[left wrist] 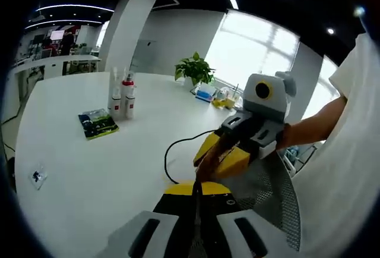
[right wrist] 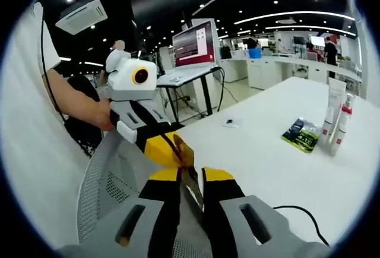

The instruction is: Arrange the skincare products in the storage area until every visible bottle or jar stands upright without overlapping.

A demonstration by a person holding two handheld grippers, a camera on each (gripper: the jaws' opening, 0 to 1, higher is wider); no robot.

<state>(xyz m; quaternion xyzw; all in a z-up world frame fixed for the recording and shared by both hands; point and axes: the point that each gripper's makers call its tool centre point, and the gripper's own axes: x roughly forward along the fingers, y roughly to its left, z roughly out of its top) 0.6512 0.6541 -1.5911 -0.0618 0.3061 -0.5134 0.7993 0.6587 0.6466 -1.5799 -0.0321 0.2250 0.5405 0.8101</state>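
Both tongs hang off the near edge of the bench, above a grey mesh office chair [right wrist: 113,192], and neither holds anything. Seen in the left gripper view, the left gripper [left wrist: 197,195] has its yellow-and-black jaws drawn almost together, only a thin dark slit between them; seen in the right gripper view, the right gripper [right wrist: 191,178] is likewise nearly closed, a narrow gap between its yellow tips. Each tong shows in the other's view, gripped in a person's hand [right wrist: 110,118], its yellow tips pointing down toward the view's own jaws; the tips look close to meeting, though whether they touch cannot be told. A black cable [left wrist: 178,145] loops over the large white round-edged bench [left wrist: 89,169] near the near edge. Farther out, toward the middle of the bench, the skincare products stand upright: a tall white tube [right wrist: 334,106] and a slim white spray bottle with a red collar [right wrist: 343,121], just beside each other, perhaps touching. In the left gripper view the same white tube [left wrist: 115,98] and red-collared bottle [left wrist: 129,96] stand side by side. Just beside them lies a flat dark green-and-black packet [left wrist: 98,123], also seen in the right gripper view [right wrist: 301,134], flat on the bench. A small white tag-like item [left wrist: 38,176] lies well apart from these, near another edge. At the far edge sit a green potted plant [left wrist: 194,69] and some small blue and yellow items [left wrist: 212,96], too small to identify.
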